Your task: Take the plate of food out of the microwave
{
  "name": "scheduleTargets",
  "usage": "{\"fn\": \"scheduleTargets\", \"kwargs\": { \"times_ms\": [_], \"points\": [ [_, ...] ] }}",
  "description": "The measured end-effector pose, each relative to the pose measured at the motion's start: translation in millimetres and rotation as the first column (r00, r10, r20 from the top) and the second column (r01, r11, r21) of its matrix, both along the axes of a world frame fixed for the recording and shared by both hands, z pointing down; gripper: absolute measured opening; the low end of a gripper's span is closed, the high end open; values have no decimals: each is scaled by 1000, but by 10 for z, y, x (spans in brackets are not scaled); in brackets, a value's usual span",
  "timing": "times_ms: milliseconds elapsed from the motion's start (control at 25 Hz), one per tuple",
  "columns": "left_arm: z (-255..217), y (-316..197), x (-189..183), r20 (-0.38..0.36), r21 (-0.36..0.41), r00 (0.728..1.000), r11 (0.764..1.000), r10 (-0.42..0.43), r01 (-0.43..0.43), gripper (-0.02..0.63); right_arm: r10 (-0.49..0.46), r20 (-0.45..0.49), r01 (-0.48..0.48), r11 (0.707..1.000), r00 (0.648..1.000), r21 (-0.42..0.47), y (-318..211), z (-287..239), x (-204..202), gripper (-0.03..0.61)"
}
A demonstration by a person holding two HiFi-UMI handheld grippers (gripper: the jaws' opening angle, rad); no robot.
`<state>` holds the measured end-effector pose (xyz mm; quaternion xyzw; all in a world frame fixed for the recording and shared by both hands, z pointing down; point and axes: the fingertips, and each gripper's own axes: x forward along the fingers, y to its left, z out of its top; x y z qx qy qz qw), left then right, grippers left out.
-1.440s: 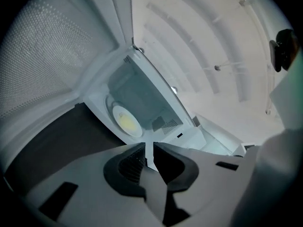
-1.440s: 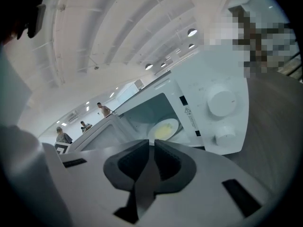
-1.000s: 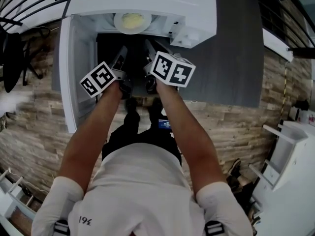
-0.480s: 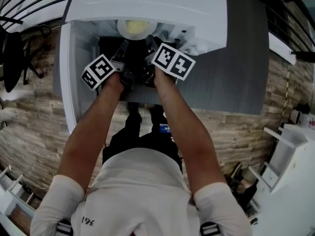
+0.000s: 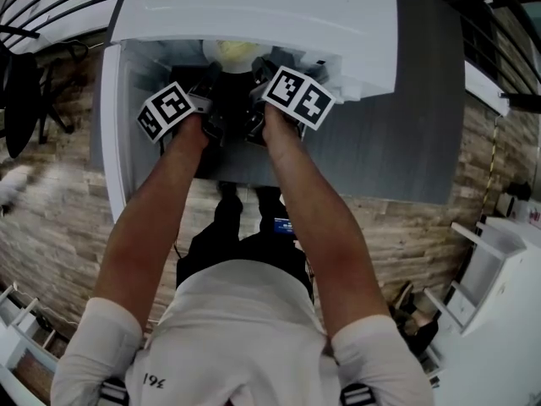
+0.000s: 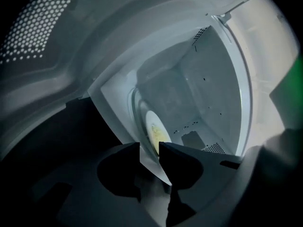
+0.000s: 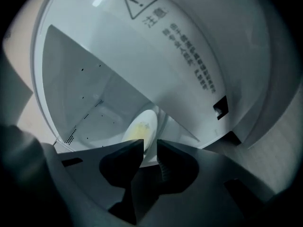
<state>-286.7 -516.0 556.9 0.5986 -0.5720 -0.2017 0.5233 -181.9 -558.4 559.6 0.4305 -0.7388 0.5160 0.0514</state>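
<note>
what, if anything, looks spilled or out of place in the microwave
Nothing stands out: the plate lies flat inside the open microwave, the food on it, no spill showing. The left tool and right tool have jaws apart.

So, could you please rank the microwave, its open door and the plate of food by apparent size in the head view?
Largest to smallest:
1. microwave
2. open door
3. plate of food, clearly smallest, though it is only partly visible below the microwave's top edge
</note>
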Motion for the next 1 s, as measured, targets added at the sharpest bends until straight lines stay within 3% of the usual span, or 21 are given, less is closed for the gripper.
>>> {"fn": "scheduleTargets", "kwargs": {
  "times_ms": [120, 440, 1000],
  "points": [
    [16, -32, -66, 32, -3, 999, 1000, 9, -9, 109, 1, 6, -1, 1000, 1000, -2, -39, 3, 16, 87],
    [11, -56, -42, 18, 15, 999, 999, 39, -40, 107, -9, 13, 9, 1000, 1000, -5, -84, -7, -25, 55],
    [5, -24, 69, -48, 48, 993, 994, 104, -102, 108, 31, 185, -18, 997, 982, -73, 106, -118, 189, 29]
  ]
}}
